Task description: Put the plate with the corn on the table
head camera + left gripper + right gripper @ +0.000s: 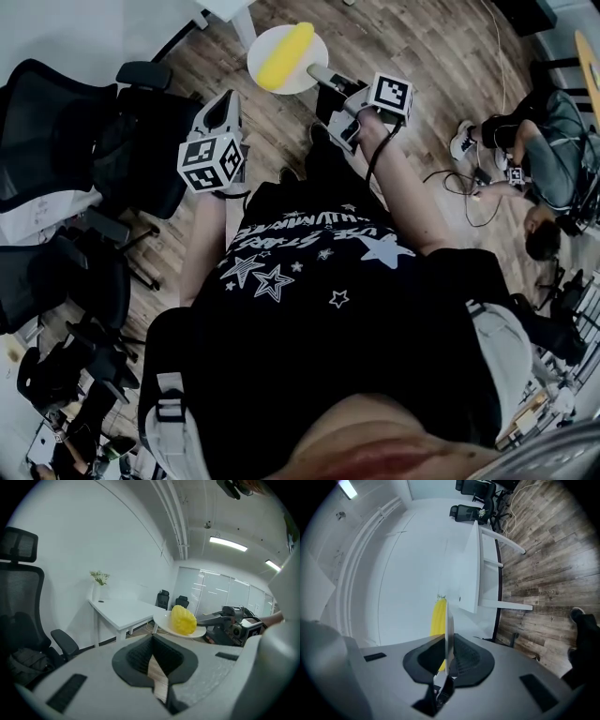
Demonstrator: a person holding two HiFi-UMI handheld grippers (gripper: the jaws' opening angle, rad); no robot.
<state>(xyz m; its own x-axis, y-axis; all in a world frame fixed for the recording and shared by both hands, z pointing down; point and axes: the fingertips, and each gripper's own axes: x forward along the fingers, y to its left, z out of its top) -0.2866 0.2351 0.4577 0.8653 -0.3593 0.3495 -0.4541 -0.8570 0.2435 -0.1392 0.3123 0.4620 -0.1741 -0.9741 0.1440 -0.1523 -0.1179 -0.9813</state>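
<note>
Count: one white plate (313, 45), one yellow corn cob (286, 54), two grippers, one white table (124, 611), one vase of flowers (99, 586) at the table's far end. Several black office chairs (56, 103) fill the left of the head view. A second person (536, 159) sits low at the right edge.

Writing: the wearer's black T-shirt (319, 272) carries white stars and a line of lettering, seen upside down and not readable. Each marker cube shows only black-and-white square patterns.

Pose: the right forearm reaches forward to the upper centre of the head view. There the right gripper (323, 75) clamps the plate by its near rim; its own view shows the plate edge-on, pinched between the pads, with the corn on the left face. The plate is held level in the air over the wooden floor (422, 47), near the table's end and not on it, with the corn lying on it. The left gripper (225, 105) sits left of centre, pointing up-frame, its jaws together at the tips with nothing between them.
</note>
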